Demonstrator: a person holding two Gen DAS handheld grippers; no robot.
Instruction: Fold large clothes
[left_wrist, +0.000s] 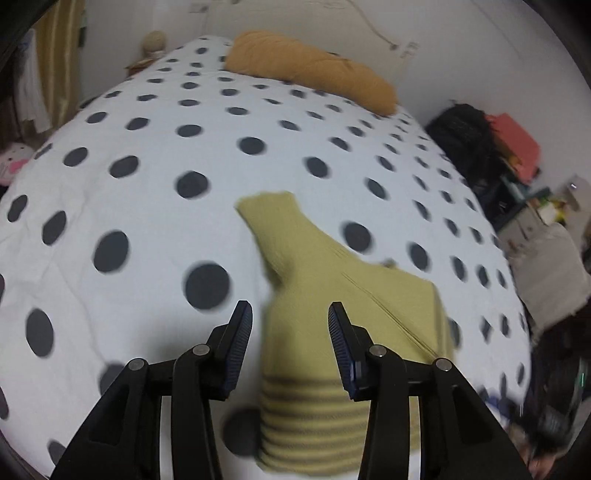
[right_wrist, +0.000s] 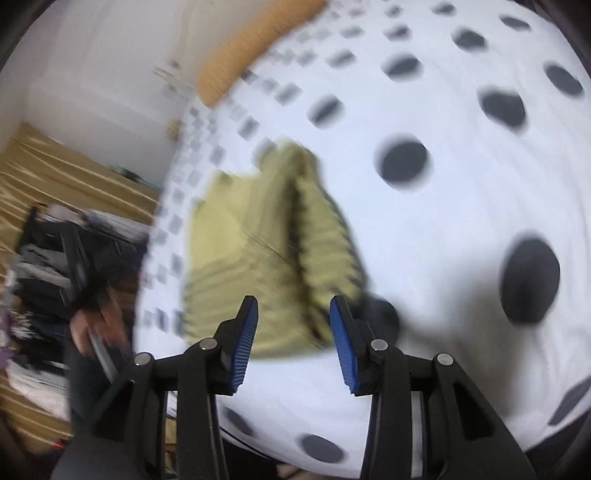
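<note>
A yellow-green knit sweater (left_wrist: 332, 295) lies folded on the white bedcover with dark dots (left_wrist: 147, 221). One sleeve (left_wrist: 273, 221) points away from me, and the brown-striped hem (left_wrist: 306, 417) is nearest. My left gripper (left_wrist: 289, 310) hovers above the hem end, open, with nothing pinched between its pads. In the blurred right wrist view the same sweater (right_wrist: 258, 251) lies near the bed's left edge. My right gripper (right_wrist: 293, 302) is open just in front of it and holds nothing. A person's hand (right_wrist: 92, 328) shows beside the bed at the left.
An orange pillow (left_wrist: 310, 70) lies at the head of the bed, with a stuffed toy (left_wrist: 155, 40) in the far corner. A black bag (left_wrist: 461, 129), a red box (left_wrist: 517, 140) and clutter stand right of the bed. Golden curtains (right_wrist: 55, 177) hang beyond the bed edge.
</note>
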